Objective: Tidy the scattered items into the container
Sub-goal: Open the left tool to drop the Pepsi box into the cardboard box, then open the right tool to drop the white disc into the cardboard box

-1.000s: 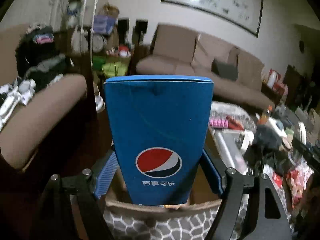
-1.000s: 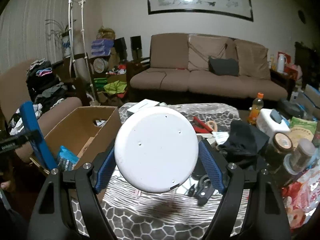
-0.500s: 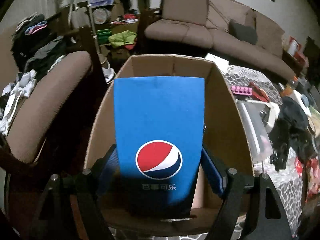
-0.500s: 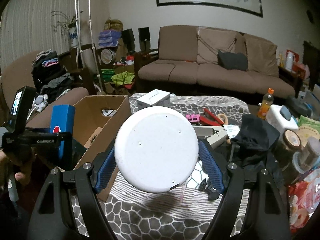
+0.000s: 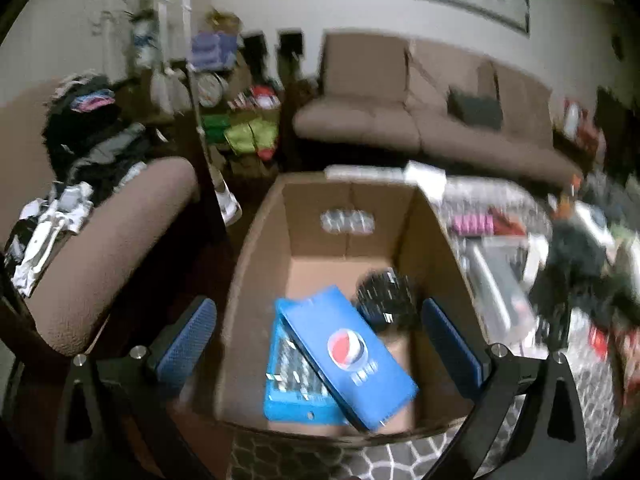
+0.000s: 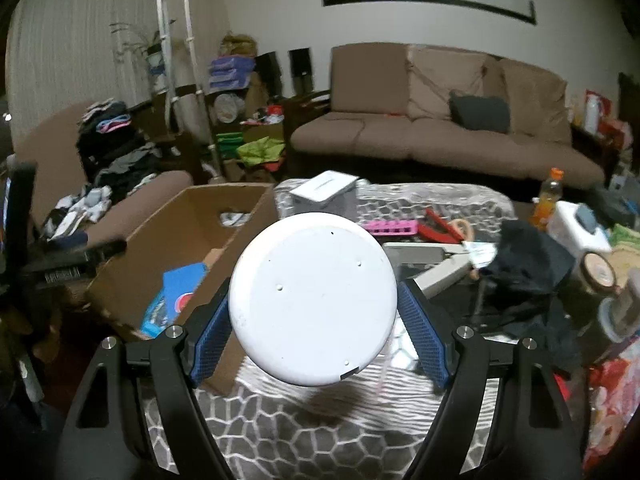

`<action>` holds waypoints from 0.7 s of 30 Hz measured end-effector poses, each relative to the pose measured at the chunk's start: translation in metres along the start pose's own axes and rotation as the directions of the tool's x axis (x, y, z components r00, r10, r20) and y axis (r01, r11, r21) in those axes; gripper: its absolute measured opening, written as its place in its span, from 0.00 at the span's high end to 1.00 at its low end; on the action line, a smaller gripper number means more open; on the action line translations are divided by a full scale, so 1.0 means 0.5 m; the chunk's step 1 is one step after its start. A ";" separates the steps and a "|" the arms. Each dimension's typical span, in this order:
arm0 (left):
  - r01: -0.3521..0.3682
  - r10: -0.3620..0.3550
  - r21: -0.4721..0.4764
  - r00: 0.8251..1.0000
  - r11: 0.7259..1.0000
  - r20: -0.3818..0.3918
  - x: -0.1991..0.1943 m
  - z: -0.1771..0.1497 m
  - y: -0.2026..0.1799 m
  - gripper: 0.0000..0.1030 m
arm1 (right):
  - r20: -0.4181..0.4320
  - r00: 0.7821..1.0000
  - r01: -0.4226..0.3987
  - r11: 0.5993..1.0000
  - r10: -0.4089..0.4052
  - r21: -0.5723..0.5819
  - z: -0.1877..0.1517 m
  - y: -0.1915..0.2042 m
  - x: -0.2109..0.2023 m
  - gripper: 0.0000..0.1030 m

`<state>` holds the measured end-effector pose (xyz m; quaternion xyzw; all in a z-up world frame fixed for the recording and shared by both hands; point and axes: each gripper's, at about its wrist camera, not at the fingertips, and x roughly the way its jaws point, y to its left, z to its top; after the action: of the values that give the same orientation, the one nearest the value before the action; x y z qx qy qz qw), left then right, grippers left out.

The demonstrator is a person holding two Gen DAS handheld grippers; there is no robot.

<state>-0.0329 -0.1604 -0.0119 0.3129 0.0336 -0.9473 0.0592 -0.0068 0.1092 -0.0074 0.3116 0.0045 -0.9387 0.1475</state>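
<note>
Inside the cardboard box (image 5: pixel 348 216), on its floor, a blue Pepsi carton (image 5: pixel 348 356) lies tilted, with its logo facing up. It rests partly on a blue packet (image 5: pixel 294 384), which is at the near left of the box floor. A dark round object (image 5: pixel 386 298) sits just beside the carton, toward the far right; it is too blurred to tell what it is. The left tongs (image 5: pixel 320 344) hover above the box and their jaws are opening, wide apart, with no thing pressed between them; the carton is below them, not touching the pads.

The right tongs (image 6: pixel 316 332) are clamped on a white round object (image 6: pixel 312 300), whose flat face is turned to the camera. The blue pads (image 6: pixel 210 336) press on its two sides, and it hangs above the counter (image 6: pixel 280 420), which has a grey cloth with a honeycomb pattern.

In the right wrist view the box stands at the left edge of the counter, and the blue carton shows inside it. Farther on the counter there are a white box (image 6: pixel 326 194), a pink strip (image 6: pixel 392 226), a black cloth (image 6: pixel 528 268) and an orange bottle (image 6: pixel 548 200). A brown sofa (image 6: pixel 440 120) stands by the far wall.
</note>
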 end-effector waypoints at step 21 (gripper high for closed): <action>-0.031 0.040 -0.322 0.999 0.946 0.023 -0.018 0.011 0.198 0.00 | -0.327 0.921 -0.281 0.943 0.212 -0.180 0.075 0.347 0.318 0.25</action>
<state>-0.0158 -0.2581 -0.0046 0.2856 0.1809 -0.9325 0.1269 -0.1013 -0.1042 -0.0559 0.4314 0.0931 -0.8468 0.2968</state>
